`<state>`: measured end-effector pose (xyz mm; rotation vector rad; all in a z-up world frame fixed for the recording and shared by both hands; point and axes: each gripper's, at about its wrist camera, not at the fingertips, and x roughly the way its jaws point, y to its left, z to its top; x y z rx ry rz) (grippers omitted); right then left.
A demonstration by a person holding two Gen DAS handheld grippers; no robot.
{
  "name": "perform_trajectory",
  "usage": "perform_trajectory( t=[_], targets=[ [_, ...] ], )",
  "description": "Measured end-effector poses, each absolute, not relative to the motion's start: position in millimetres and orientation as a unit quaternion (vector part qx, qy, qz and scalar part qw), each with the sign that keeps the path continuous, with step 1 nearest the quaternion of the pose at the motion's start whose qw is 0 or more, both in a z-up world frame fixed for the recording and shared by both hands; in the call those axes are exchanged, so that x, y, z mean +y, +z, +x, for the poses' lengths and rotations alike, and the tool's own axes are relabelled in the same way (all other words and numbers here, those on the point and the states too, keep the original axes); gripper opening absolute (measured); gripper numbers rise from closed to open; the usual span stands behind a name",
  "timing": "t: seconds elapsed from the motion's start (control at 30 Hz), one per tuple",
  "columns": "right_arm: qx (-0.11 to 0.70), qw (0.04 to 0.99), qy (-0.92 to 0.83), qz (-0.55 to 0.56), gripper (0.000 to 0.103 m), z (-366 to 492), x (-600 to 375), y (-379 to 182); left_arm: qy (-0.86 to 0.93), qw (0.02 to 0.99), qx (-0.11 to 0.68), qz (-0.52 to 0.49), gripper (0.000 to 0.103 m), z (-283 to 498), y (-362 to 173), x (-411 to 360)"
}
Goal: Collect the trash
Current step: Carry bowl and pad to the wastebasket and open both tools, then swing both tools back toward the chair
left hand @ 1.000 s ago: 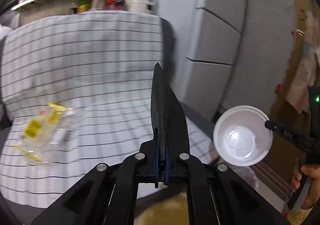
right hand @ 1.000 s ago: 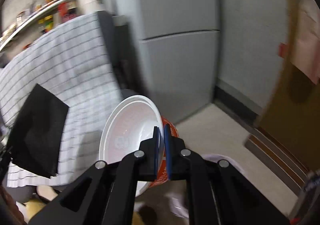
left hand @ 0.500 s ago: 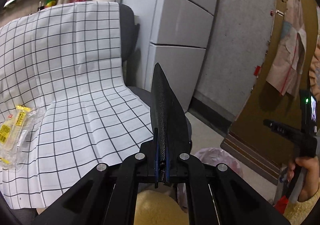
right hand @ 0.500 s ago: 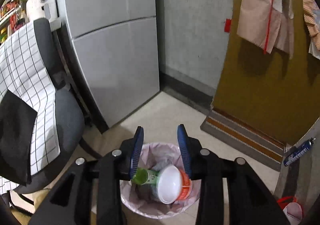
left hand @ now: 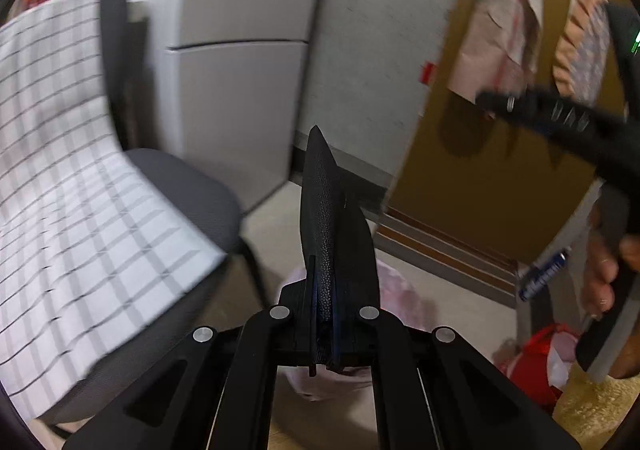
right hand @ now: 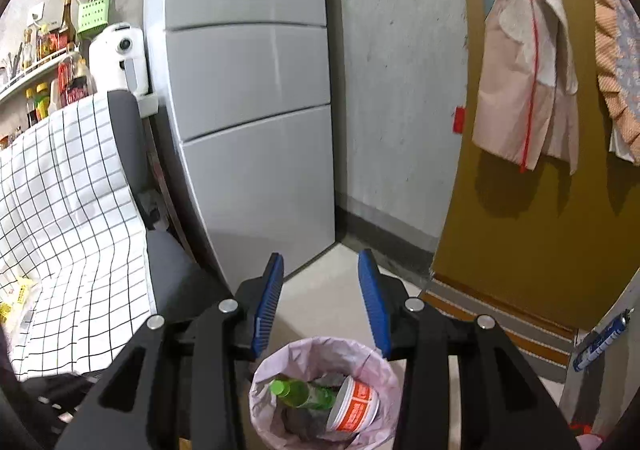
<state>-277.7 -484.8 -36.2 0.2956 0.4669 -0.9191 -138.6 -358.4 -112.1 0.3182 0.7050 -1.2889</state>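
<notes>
The left gripper (left hand: 324, 290) was clamped on a flat black piece (left hand: 328, 210), held edge-on between the pads so that its long axis ran straight forward along the fingers and ended in a point. Just below and beyond the fingers, mostly hidden by them and the piece, showed the pink liner of the bin (left hand: 396, 290). So the bin lay forward and down from this gripper, near but not yet squarely under the piece; the view was blurred, so how far off-centre it sat could not be told.

The right gripper (right hand: 320, 306) was empty, its blue pads (right hand: 268, 302) spread wide. Directly beneath it the bin (right hand: 384, 362) stood on the floor, with a green bottle (right hand: 300, 394) and an orange-and-white cup (right hand: 354, 406) lying inside. In the left view the right gripper hung up and to the right, well apart from the black piece.

My judgement: the next move belonged to the left side. The piece needed carrying forward until its tip hung over the liner mouth, then tilting point-down before letting go, since a long flat sheet could catch the rim or slide off beside the chair (left hand: 188, 190).

More trash, a clear wrapper with yellow print (right hand: 16, 298), lay on the checked cloth (right hand: 72, 210) over that chair, off to the left.
</notes>
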Motion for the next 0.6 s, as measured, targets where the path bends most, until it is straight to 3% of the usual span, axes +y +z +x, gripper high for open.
perform_trajectory(
  t=[0.1, 0.17, 0.27, 0.33, 0.6],
  targets=[
    [0.212, 0.858, -0.447, 0.136, 0.040, -291.8, -490.0, -30.3, -0.599, 0.718, 0.318, 0.157, 0.006, -153.0, -119.8, -384.2],
    [0.208, 0.856, -0.452, 0.139, 0.040, -299.1, -494.7, -29.7, -0.604, 0.711, 0.319, 0.165, 0.011, -159.1, -125.4, -401.2],
    [0.207, 0.852, -0.458, 0.147, 0.041, -306.3, -501.5, -31.9, -0.614, 0.700, 0.328, 0.162, 0.029, -161.5, -132.6, -421.3],
    [0.209, 0.851, -0.459, 0.150, 0.042, -308.5, -503.6, -33.9, -0.612, 0.701, 0.330, 0.159, 0.034, -160.8, -134.5, -425.7],
    [0.222, 0.861, -0.433, 0.149, 0.043, -289.6, -489.6, -37.4, -0.574, 0.746, 0.304, 0.149, 0.035, -129.5, -106.5, -373.0]
  ],
)
